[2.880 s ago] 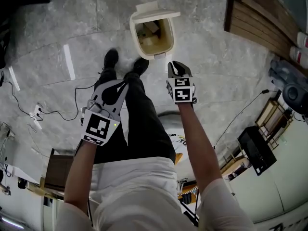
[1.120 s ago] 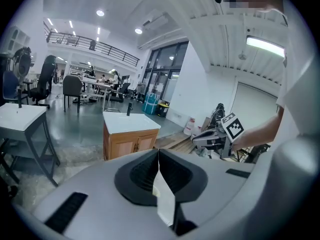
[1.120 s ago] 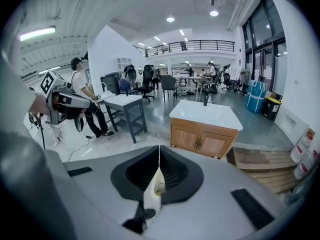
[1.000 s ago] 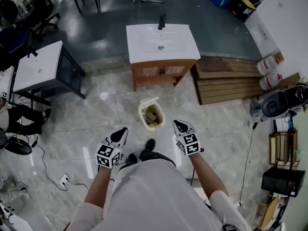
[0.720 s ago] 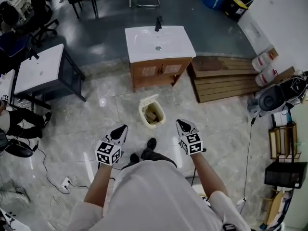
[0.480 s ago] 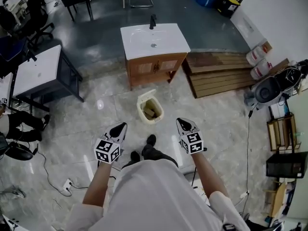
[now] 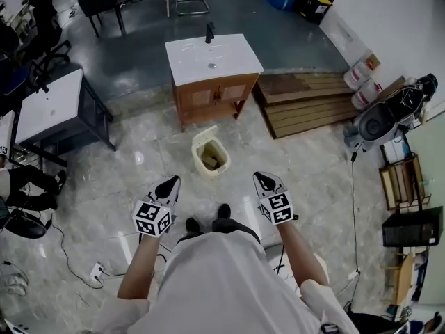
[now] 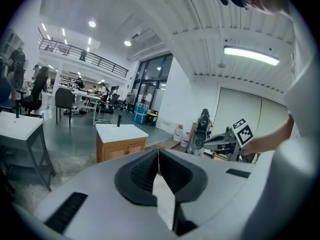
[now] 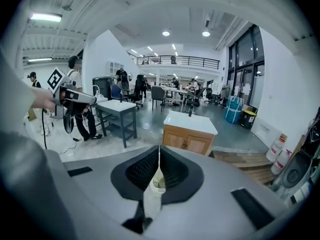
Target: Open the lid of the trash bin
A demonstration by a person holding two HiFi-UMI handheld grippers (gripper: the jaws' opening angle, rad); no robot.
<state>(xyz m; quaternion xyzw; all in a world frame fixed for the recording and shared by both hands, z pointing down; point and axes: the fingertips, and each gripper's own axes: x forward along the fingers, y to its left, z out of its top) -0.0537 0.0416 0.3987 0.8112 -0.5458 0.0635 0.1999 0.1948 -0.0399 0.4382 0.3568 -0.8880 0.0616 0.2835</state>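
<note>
Jaws shut on both sides: the left gripper (image 8: 158, 154) has its two dark ribbed pads pressed tip to tip, only a thin pale wedge of floor showing lower down between them, and nothing is caught there. Same story on the right gripper (image 9: 159, 149), tips met at the top, a narrow slit below, through which a sliver of something cream shows, but it lies well beyond the jaws and is not gripped. From the head view, both grippers are held out in front of the person, level with each other and well apart, pointing forward, touching nothing. And there's the trash bin (image 7: 211, 153), a cream one, standing on the grey marbled floor (image 7: 313, 172) between the two grippers and further ahead, past the person's black shoes (image 7: 224, 211). Its lid (image 7: 205, 132) is already up, tilted back at the far rim, and brownish contents show inside. Just beyond the bin stands a wooden sink cabinet (image 7: 212, 92) with a white top and a dark tap. Neither gripper is near the bin or the lid.
</note>
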